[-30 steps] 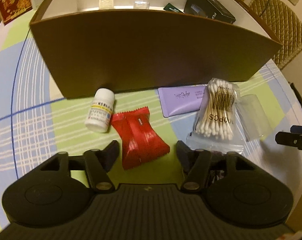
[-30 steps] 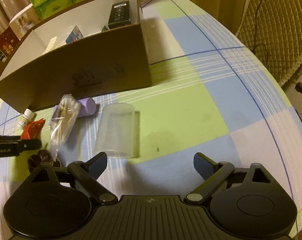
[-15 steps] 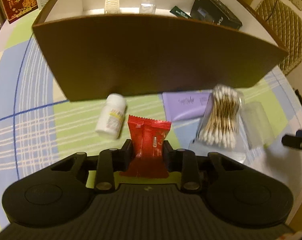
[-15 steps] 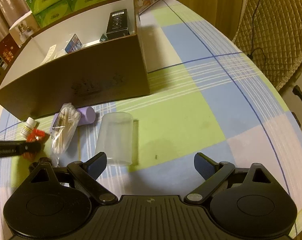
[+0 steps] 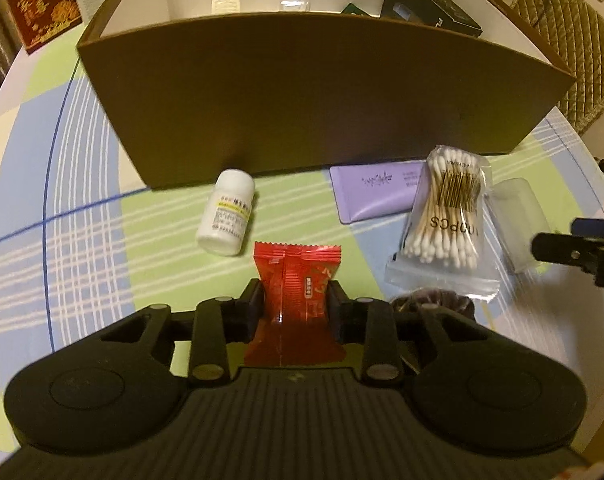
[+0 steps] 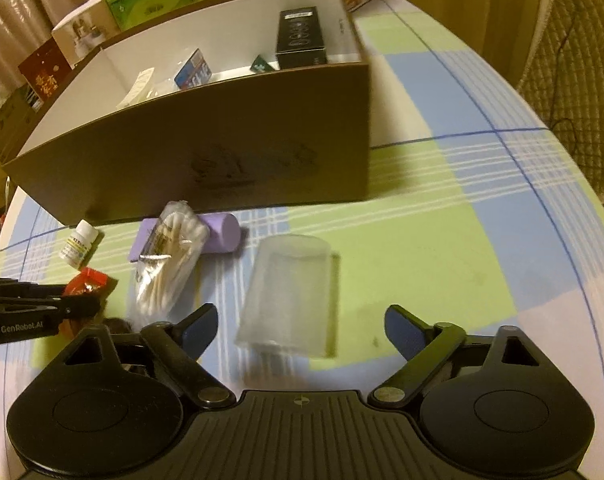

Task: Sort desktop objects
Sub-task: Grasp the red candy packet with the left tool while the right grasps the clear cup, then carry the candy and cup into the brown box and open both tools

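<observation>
The left gripper [image 5: 295, 304] is clamped on a red foil packet [image 5: 297, 284], pinching its middle so the crinkled wrapper bulges above and below the pads. The packet's long axis runs along the fingers, its serrated end pointing toward the cardboard box [image 5: 302, 92]. Small print runs down its seam, too fine to read.

Beside it on the checked tablecloth [image 5: 81, 240] lies a white pill bottle [image 5: 226, 213] on its side, cap toward the box, with a yellow-striped label. Further right, a flat lilac tube [image 5: 372, 196] lies crosswise with a clear bag of cotton swabs [image 5: 444, 216] over its end; the bag reads "100PCS".

The right gripper [image 6: 299, 326] is spread wide and holds nothing. A frosted translucent plastic cup [image 6: 287, 294] lies on its side between and just ahead of its fingers, rim toward the camera. "GenRobot.AI" shows on the left gripper's finger in the right view.
</observation>
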Demonstrator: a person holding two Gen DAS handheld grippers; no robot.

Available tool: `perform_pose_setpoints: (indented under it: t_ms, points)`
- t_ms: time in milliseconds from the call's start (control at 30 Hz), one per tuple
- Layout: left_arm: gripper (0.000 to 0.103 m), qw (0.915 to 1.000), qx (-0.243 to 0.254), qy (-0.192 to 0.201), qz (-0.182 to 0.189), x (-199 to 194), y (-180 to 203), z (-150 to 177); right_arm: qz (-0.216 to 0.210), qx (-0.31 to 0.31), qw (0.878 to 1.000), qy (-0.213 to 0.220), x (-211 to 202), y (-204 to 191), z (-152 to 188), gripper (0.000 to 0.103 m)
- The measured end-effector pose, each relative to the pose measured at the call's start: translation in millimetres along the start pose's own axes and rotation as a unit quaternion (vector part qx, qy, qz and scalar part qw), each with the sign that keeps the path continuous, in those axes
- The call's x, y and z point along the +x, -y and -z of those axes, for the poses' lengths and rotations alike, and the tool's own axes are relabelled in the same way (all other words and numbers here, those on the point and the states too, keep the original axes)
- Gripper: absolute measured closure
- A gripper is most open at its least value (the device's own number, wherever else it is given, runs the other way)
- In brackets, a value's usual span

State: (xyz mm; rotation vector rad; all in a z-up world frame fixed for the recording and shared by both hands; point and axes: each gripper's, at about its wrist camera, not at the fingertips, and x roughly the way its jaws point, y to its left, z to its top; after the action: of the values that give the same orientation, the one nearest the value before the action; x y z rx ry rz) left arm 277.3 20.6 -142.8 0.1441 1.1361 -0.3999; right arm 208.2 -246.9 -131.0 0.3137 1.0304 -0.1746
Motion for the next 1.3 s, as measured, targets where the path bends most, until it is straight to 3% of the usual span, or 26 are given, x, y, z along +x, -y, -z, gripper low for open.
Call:
perform_pose_setpoints:
  t_ms: [300,667,1300]
  points:
    - [0.080,1.0000,-0.001,-0.001,0.000,-6.6,-3.9,7.8,0.010,-0.019,1.000,-0.020,27.7,-8.0,-9.3,0.052]
    - [0.080,0.9999,-0.008,0.008,0.002,-21.3,-3.2,16.2,0.013,-0.046,0.999,-0.019,12.4,-8.9,4.2,0.053]
    - [0.080,0.9959,0.006,0.089,0.015,-90.4,26.6,4.0,-0.045,-0.074,0.996,0.034,-61.9,-25.7,-0.7,0.053]
